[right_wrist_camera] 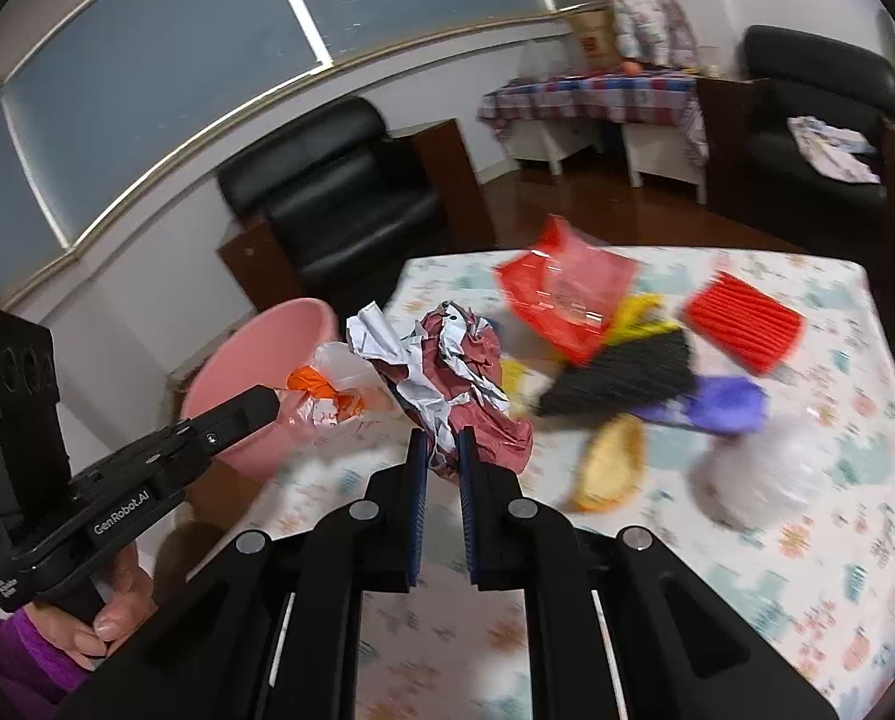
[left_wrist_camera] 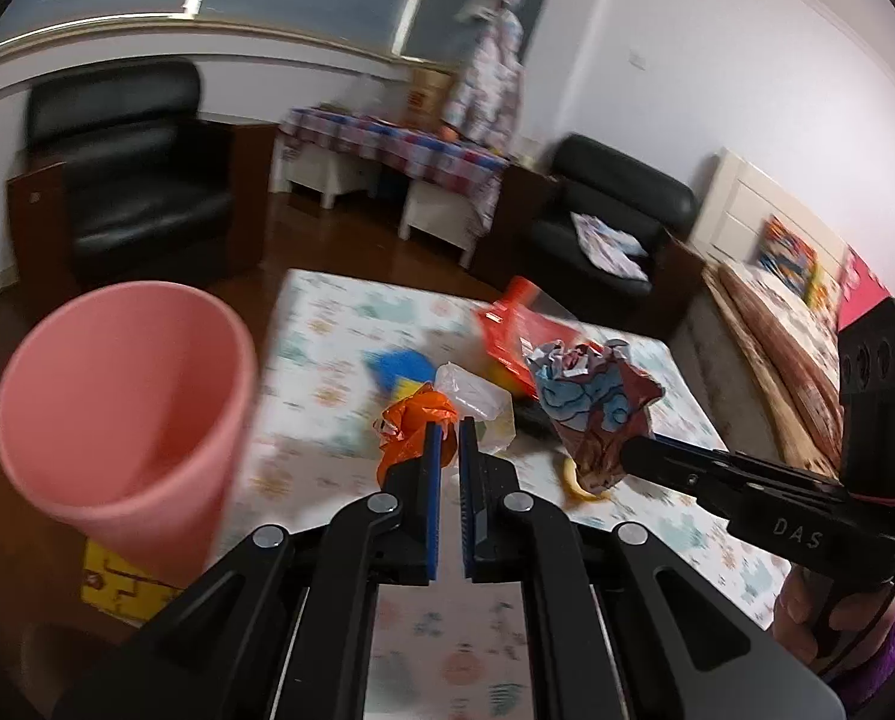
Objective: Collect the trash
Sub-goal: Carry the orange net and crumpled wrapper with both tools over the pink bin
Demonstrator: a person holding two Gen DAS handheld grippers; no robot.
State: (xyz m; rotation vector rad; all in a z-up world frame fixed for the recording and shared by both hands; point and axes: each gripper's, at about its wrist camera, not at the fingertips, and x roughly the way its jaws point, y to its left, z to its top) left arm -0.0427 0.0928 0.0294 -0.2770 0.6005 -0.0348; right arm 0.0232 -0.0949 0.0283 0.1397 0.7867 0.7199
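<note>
Trash lies scattered over a table covered in a pale patterned cloth: a red foil bag, a ribbed red piece, a black fringed lump, something purple, a yellowish curved scrap and a clear plastic wad, all smeared by blur. The right claw is clamped on a crumpled maroon-and-silver wrapper, held above the table edge and blocking the items behind it. The left claw pinches an orange plastic bag, its blue pads nearly together; a clear bag sits just behind. From the left wrist view the crumpled wrapper shows blue and brown print, and the right claw's tips are hidden behind it. A smooth pink bucket stands beside the table's left edge, its base cut off by the claw's frame; beneath it is a yellow patch, possibly a floor mat. Black leather armchairs stand beyond.
</note>
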